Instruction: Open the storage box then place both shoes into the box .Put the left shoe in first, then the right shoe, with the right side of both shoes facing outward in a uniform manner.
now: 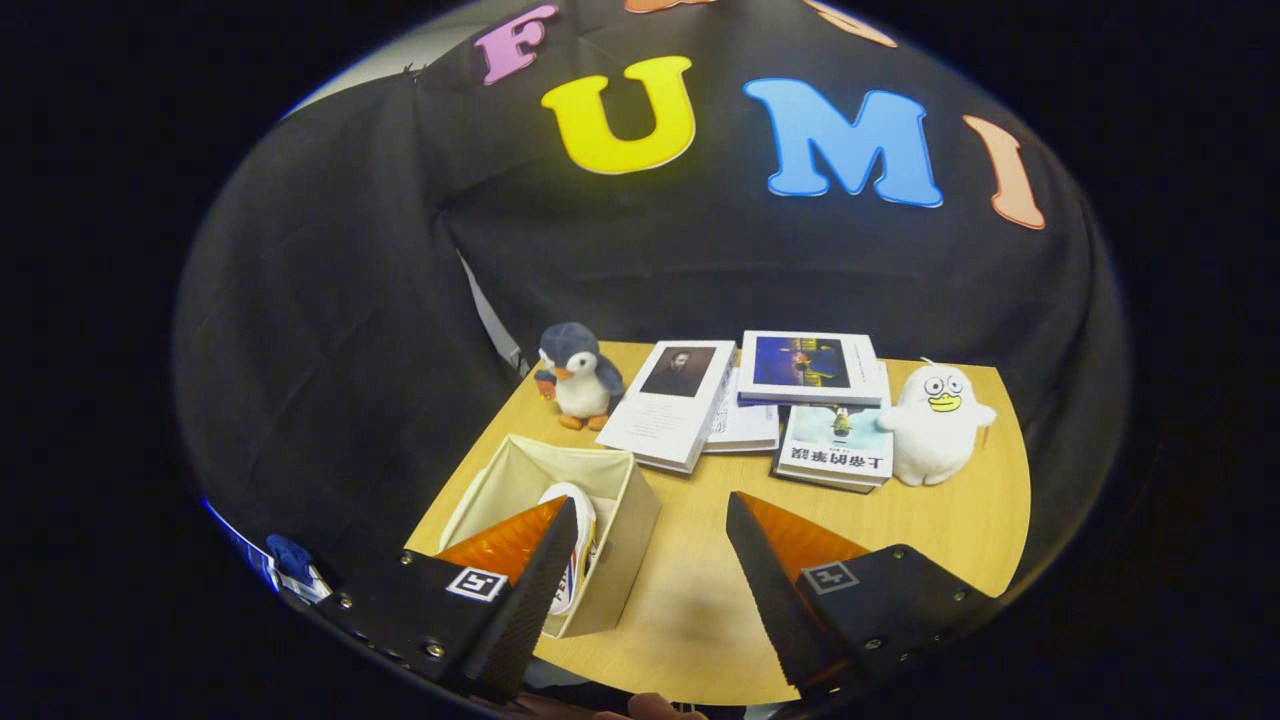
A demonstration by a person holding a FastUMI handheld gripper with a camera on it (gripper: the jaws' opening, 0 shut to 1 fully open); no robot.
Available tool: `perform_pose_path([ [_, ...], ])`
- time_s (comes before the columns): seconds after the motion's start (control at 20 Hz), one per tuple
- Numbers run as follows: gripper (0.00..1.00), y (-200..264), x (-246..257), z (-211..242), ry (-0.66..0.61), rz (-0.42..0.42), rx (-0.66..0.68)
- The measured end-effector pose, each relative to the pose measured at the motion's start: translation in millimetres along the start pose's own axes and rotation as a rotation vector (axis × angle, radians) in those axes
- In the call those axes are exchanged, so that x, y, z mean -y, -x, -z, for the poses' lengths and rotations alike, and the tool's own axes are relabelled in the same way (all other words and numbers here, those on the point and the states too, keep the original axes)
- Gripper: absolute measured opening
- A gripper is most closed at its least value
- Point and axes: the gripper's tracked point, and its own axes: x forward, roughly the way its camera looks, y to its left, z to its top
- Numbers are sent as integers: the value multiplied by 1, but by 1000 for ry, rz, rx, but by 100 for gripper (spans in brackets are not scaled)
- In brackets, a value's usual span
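Overhead, fingers [650, 520] spread wide, empty, above table [900, 540], shoe [578, 545] in box [625, 540].

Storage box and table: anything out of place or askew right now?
Nothing looks damaged or spilled. The storage box stands open and upright with one shoe inside, partly hidden by a finger. The books lie in a loose, overlapping pile between the penguin plush and white plush. The hand-held gripper is open, holding nothing.
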Motion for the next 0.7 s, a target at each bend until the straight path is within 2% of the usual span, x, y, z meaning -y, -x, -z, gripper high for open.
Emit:
perform_pose_path([
  [0.2,92,52,46,-54,16,128,307],
  [0.5,91,142,74,-110,38,244,674],
  [0.6,91,164,84,-119,38,284,742],
  [0.7,91,164,88,-115,41,295,745],
])
